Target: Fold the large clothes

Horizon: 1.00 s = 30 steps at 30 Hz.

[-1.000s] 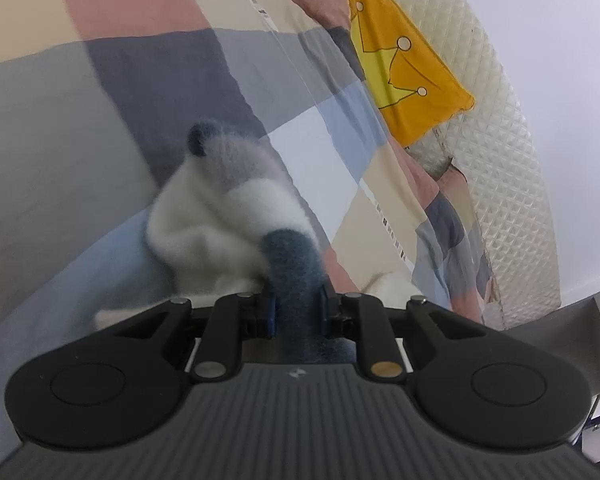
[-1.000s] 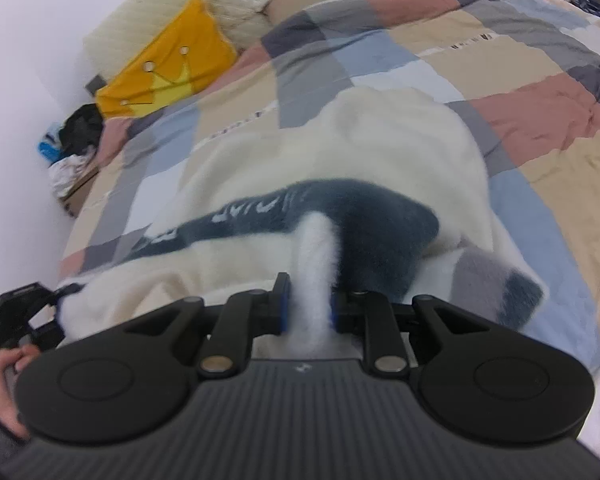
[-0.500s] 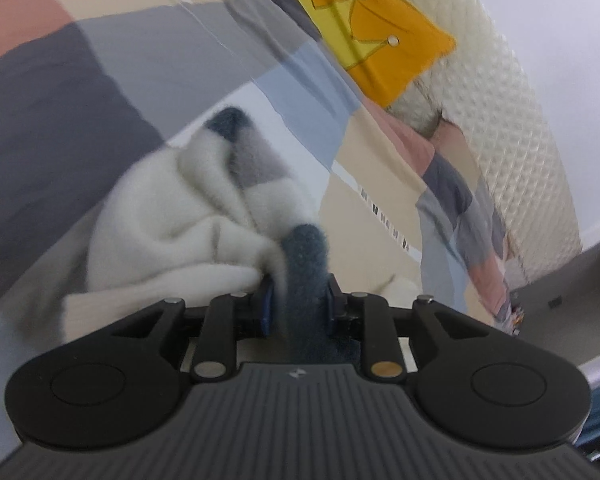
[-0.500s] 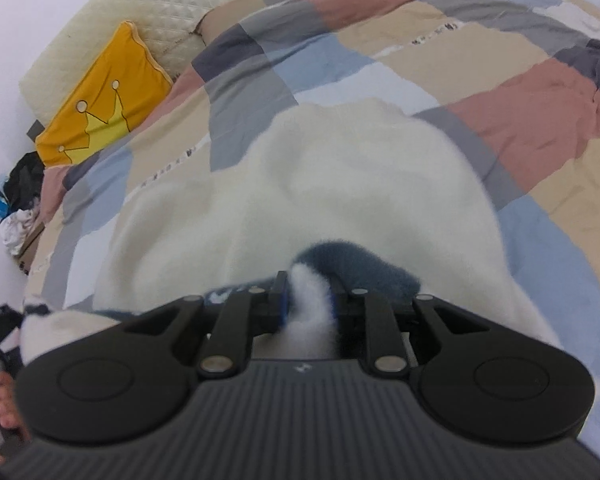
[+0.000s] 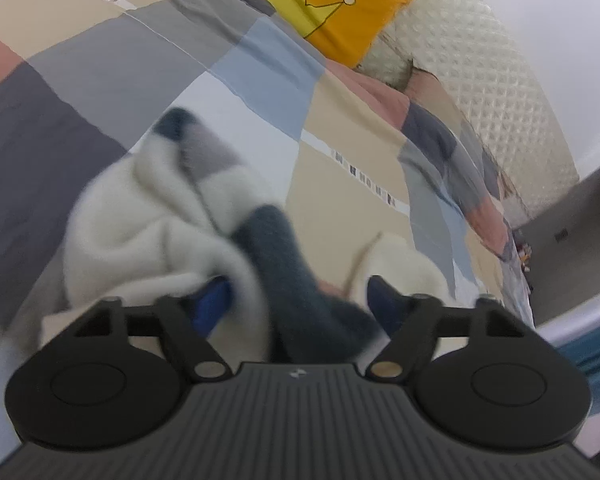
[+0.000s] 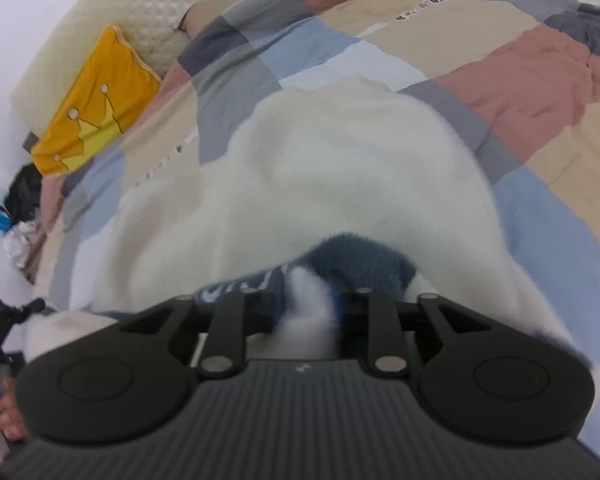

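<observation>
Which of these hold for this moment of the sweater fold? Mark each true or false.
1. The left gripper stands open, the sweater's dark band lying loose between its jaws. True.
2. The sweater is red. False: it is cream white with dark blue parts.
3. A yellow pillow with a crown lies near the headboard. True.
4. The sweater lies on a bare wooden table. False: it lies on a checked quilt.
5. The right gripper has no fabric between its jaws. False: a white fold sits between them.
</observation>
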Each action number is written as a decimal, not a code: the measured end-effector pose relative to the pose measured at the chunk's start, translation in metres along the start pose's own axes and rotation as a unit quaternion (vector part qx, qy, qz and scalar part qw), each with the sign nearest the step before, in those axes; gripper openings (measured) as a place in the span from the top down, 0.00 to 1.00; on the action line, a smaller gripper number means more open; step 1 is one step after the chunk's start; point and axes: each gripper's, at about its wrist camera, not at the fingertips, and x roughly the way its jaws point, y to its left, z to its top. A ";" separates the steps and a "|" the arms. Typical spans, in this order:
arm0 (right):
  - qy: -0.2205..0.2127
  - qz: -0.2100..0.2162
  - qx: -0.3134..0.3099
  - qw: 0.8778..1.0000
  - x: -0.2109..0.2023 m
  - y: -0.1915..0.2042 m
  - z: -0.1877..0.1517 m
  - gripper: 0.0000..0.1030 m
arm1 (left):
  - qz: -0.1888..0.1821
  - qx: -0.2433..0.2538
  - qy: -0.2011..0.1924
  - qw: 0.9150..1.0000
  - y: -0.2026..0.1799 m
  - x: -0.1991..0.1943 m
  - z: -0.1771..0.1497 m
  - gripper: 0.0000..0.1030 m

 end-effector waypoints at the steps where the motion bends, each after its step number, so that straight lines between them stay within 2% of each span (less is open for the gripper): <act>1: -0.001 0.002 0.004 1.000 -0.006 0.000 -0.001 0.62 | -0.001 0.006 0.002 1.000 -0.002 -0.010 -0.004 0.21; 3: -0.009 0.005 0.007 1.000 -0.018 0.002 -0.003 0.45 | -0.004 0.016 0.002 1.000 -0.004 -0.031 -0.015 0.20; 4: -0.013 0.008 0.007 1.000 -0.026 0.004 -0.004 0.40 | -0.008 0.022 0.002 1.000 -0.006 -0.042 -0.022 0.20; 11: -0.059 0.018 -0.039 0.997 -0.079 0.027 -0.024 0.40 | -0.037 0.063 -0.002 0.997 -0.026 -0.103 -0.077 0.20; 15: -0.102 0.020 -0.085 0.991 -0.107 0.042 -0.042 0.40 | -0.080 0.073 0.004 0.994 -0.047 -0.116 -0.105 0.20; 19: -0.117 0.036 -0.132 0.984 -0.117 0.059 -0.065 0.39 | -0.110 0.068 0.025 0.991 -0.067 -0.108 -0.123 0.20; 22: -0.115 0.057 -0.184 0.974 -0.112 0.077 -0.082 0.39 | -0.147 0.035 0.042 0.988 -0.068 -0.092 -0.125 0.20; 25: -0.094 0.087 -0.237 0.963 -0.098 0.099 -0.095 0.39 | -0.171 -0.008 0.054 0.984 -0.062 -0.074 -0.122 0.20; 30: -0.074 0.106 -0.315 0.940 -0.064 0.132 -0.111 0.39 | -0.175 -0.041 0.063 0.982 -0.049 -0.039 -0.107 0.21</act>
